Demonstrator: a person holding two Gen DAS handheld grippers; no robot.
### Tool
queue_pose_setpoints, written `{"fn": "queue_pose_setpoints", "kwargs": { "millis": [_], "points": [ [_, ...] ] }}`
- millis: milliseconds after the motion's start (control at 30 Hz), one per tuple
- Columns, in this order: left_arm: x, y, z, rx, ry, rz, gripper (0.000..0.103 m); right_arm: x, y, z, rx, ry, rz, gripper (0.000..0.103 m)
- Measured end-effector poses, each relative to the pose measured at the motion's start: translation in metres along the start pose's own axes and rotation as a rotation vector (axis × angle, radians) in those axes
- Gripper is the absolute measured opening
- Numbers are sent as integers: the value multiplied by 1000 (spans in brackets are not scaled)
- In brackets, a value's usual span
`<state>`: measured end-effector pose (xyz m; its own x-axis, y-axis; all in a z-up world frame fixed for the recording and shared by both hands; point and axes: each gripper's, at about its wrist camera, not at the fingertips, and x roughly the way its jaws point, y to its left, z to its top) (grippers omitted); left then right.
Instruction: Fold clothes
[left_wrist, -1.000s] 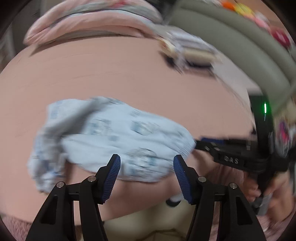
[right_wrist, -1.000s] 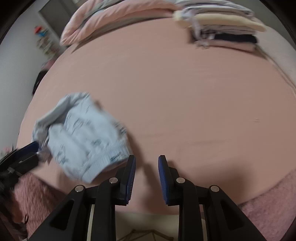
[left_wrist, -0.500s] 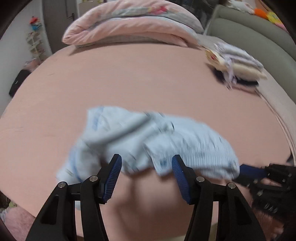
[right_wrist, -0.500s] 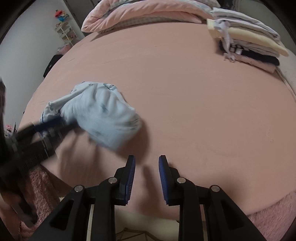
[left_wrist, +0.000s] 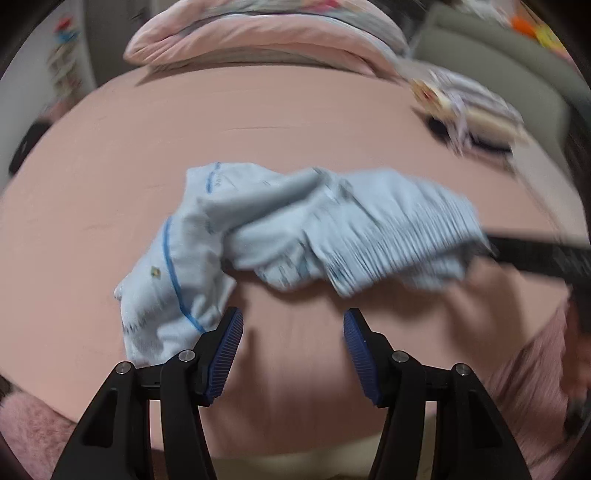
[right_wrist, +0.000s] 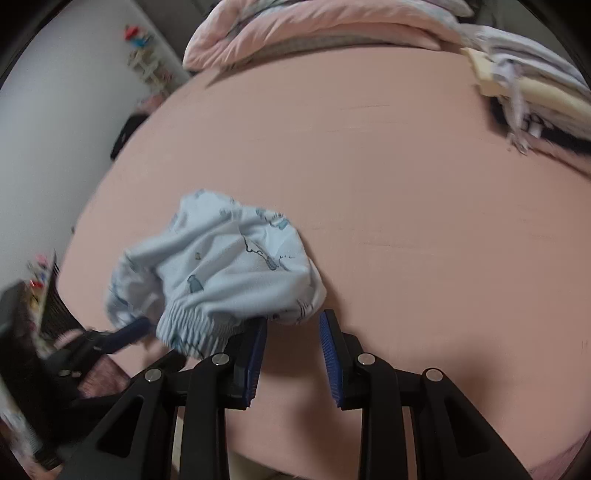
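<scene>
Looks like the sorting-out stage of a fold: the light-blue garment (left_wrist: 295, 229) is bunched up on the pink bed (left_wrist: 258, 122), near the front edge, not flat and not folded. Its ribbed waistband points toward the right gripper (right_wrist: 293, 332), and a blue-trimmed end droops next to the left gripper (left_wrist: 293, 332).

Fingers:
- **Left:** spread wide, nothing between them, just bedsheet showing in the gap.
- **Right:** only partly open, and sheet shows between those too. The waistband lies over the tip of one finger (right_wrist: 255, 354) but I wouldn't call it clamped. In the left view the right gripper is a dark blur against the cloth's edge, so it's no help there.

A stack of folded clothes (left_wrist: 476, 110) sits well apart at the far right of the bed, so I'd guess this piece is meant to end up like those.

My read on the next move: the piece needs to be spread flat. That means a grip on the waistband at one side and on the loose end at the other, pulled apart so the bunched middle opens out before any crease goes in. It's soft knit, so it'll sag and twist if held by one corner only.

Compared with half a second ago, the garment has slid toward the right gripper. It was well clear of those fingers then, and now it's touching them. In the left view it's stretched out more sideways, and the right gripper's finger gap looks unchanged.
</scene>
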<state>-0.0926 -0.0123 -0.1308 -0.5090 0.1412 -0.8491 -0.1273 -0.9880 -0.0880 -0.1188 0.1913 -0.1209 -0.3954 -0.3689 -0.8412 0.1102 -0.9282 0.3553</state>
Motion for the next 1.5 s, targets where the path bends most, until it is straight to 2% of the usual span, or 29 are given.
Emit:
{"fn": "queue_pose_setpoints", "kwargs": {
  "millis": [67, 167, 233, 300, 367, 500, 533, 567, 600, 667, 733, 833, 933, 967, 1033, 1067, 1100, 1167, 1200, 1233, 1300, 1367, 1433, 1500],
  "points": [
    [3, 3, 9, -16, -13, 5, 54, -12, 2, -7, 1, 4, 3, 29],
    [4, 8, 19, -64, -45, -34, 54, -20, 4, -14, -28, 30, 29, 31],
    [6, 8, 19, -77, -44, -53, 54, -23, 8, -22, -58, 48, 57, 44],
    [8, 7, 14, -81, -27, -65, 54, -27, 12, -29, -88, 65, 85, 47],
    [9, 4, 6, -80, -10, -91, 54, -22, 15, -31, -110, 71, 67, 47],
    [6, 0, -7, -82, -14, -142, 54, -12, 5, -21, -56, 38, 24, 47],
    [5, -1, -8, -82, -21, -153, 54, -15, 2, -20, -46, 22, 14, 45],
    [4, -3, -8, -80, -30, -168, 54, -19, 0, -18, -37, 5, 4, 39],
    [4, -5, -8, -79, -42, -180, 54, -22, -3, -16, -28, -11, -6, 28],
    [5, -8, -5, -90, -58, -187, 54, -29, -8, -13, -10, -44, -25, 19],
    [9, -9, 0, -117, -55, -212, 54, -35, -13, -10, 8, -77, -45, 17],
    [17, -15, 5, -159, -24, -304, 54, -45, -21, -4, 35, -127, -74, 14],
    [24, -31, 6, -160, 12, -383, 54, -55, -28, 1, 62, -177, -103, 13],
    [28, -39, 6, -143, 23, -374, 54, -59, -31, 2, 71, -193, -113, 13],
    [36, -49, 1, -112, 30, -245, 54, -67, -34, -1, 54, -197, -133, 13],
    [42, -52, 0, -87, 34, -157, 48, -64, -31, -3, 43, -204, -151, 13],
    [40, -50, 0, -99, 21, -98, 33, -57, -26, 0, 45, -216, -177, 12],
    [27, -40, 6, -158, -35, 9, 28, -58, -30, 6, 56, -236, -228, 12],
    [15, -33, 11, -185, -88, 67, 28, -61, -31, 7, 52, -254, -252, 12],
    [6, -24, 18, -206, -116, 71, 28, -67, -32, 9, 42, -277, -277, 12],
    [-5, -8, 34, -236, -120, 18, 28, -81, -29, 15, 26, -311, -280, 12],
    [-8, -3, 42, -235, -63, -95, 28, -95, -25, 21, 15, -335, -261, 12],
    [-18, -6, 41, -212, -68, -174, 28, -108, -18, 22, 4, -352, -225, 12],
    [-19, -18, 39, -156, -70, -172, 28, -125, -4, 22, -36, -388, -216, 12]
  ]
}}
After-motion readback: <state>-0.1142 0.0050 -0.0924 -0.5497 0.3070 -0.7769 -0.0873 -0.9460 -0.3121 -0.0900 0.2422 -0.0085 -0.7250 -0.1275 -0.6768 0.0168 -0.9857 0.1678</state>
